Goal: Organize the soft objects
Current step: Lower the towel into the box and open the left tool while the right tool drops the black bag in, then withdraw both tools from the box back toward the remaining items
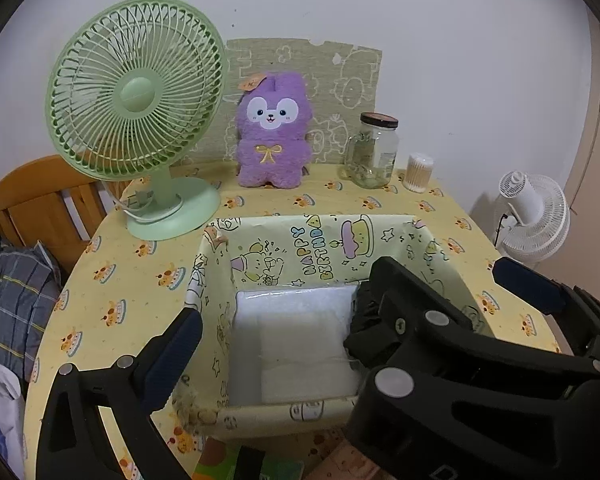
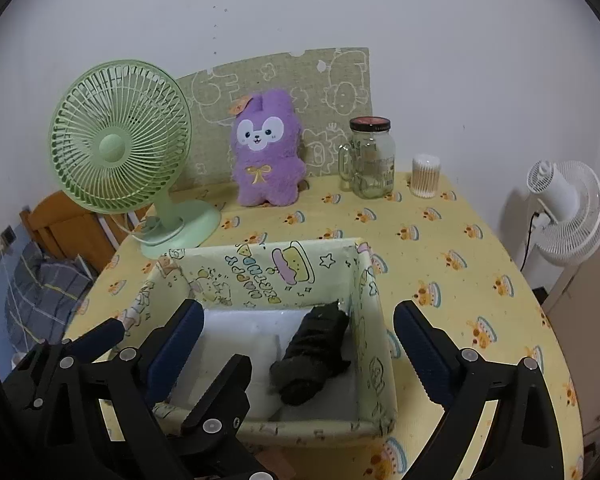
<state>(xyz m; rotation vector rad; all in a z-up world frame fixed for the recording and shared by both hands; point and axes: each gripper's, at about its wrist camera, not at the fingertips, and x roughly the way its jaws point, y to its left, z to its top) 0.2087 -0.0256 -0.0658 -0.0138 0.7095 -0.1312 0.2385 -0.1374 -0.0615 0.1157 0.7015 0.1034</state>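
Right gripper with jaws spread, empty, above black rolled cloth lying inside paper-lined box on white pad; probably light, soft, easily squashed, best pinched across thick middle.

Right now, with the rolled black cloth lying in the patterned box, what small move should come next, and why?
Probably lift the right gripper clear of the birthday-print storage box. Its fingers stand open, and the rolled black cloth lies free inside beside the white plastic-wrapped pack, so nothing is left to hold.
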